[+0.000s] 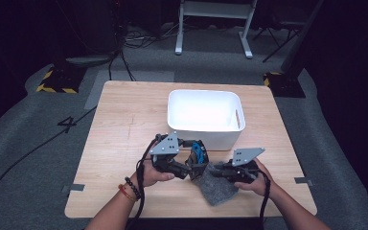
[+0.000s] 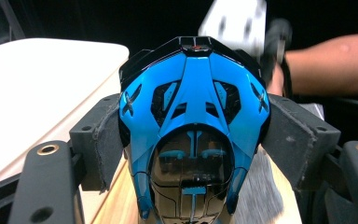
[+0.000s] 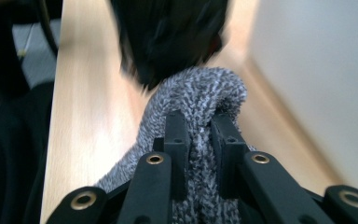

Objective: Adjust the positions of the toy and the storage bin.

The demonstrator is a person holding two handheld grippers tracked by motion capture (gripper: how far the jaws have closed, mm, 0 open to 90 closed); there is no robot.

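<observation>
A blue and black toy car (image 2: 193, 135) sits clamped between the pads of my left gripper (image 2: 193, 140), nose toward the camera. In the high view the car (image 1: 198, 152) is held just in front of the white bin (image 1: 205, 139), above the table. My right gripper (image 3: 198, 135) is shut on a fold of grey knitted cloth (image 3: 200, 93), and the cloth (image 1: 215, 187) trails down onto the table between the two hands. The cloth's raised end meets the dark underside of the car (image 3: 168, 37). My right gripper (image 1: 223, 168) points left toward the car.
The empty white bin (image 2: 37, 93) stands on the wooden table (image 1: 124, 124) just beyond the hands, close to the left gripper (image 1: 191, 165). Cables run over the grey floor to the left. A white frame stand (image 1: 211, 24) is behind the table.
</observation>
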